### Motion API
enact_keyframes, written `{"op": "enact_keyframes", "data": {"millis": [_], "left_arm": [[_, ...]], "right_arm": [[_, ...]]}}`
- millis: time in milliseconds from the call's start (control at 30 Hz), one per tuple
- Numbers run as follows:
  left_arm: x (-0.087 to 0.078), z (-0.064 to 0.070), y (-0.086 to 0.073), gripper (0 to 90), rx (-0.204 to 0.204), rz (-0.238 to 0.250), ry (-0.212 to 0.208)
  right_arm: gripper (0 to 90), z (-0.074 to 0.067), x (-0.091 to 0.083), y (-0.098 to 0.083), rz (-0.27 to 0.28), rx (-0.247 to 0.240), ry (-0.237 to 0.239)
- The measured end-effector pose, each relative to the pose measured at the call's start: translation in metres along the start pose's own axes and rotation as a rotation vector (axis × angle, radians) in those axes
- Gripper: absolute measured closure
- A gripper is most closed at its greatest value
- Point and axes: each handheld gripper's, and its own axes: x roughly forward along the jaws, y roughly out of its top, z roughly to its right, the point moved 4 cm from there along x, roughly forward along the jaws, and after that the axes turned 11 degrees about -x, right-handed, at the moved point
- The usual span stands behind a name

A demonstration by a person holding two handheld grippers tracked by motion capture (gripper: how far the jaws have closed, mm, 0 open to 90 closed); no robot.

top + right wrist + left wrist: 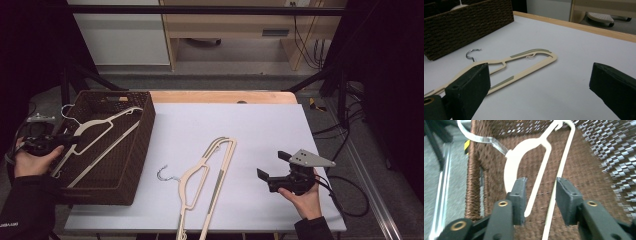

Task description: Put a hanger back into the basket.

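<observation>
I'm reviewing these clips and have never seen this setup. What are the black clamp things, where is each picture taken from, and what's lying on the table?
A person holds a hand-operated gripper in each hand. The high view looks down on the table; the other two views ride on the grippers.

The left gripper is over a brown woven basket. A white hanger lies in the basket, and its thin bars pass between the open fingers, which do not press on them.

The right gripper stands open over the table beside a cream hanger, holding nothing.

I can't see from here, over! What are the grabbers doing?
Left gripper open, white hanger loose between jaws, in basket. Right gripper open, empty. Beige hanger on table, unblocked.
</observation>
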Motion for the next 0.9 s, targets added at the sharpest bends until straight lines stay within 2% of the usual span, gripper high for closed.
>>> {"op": "enact_keyframes", "data": {"millis": [100,300,567,767,900], "left_arm": [[-0.012,0.014,-0.001,54.5,-0.001,0.077,-0.06],[-0.031,0.049,-0.007,41.6,0.041,0.171,-0.159],[-0.044,0.098,-0.015,21.1,0.066,0.314,-0.291],[-0.045,0.132,-0.031,11.2,0.085,0.355,-0.346],[-0.042,0.155,-0.043,10.0,0.098,0.347,-0.396]], "right_arm": [[3.6,0.0,-0.001,0.001,0.004,0.004,0.001],[3.6,0.001,-0.003,0.003,0.01,0.002,-0.002],[3.3,0.0,-0.003,0.006,0.017,-0.001,-0.006],[3.3,-0.002,-0.002,0.008,0.025,0.006,-0.001],[3.2,-0.001,0.0,0.009,0.03,0.009,-0.001]]}}
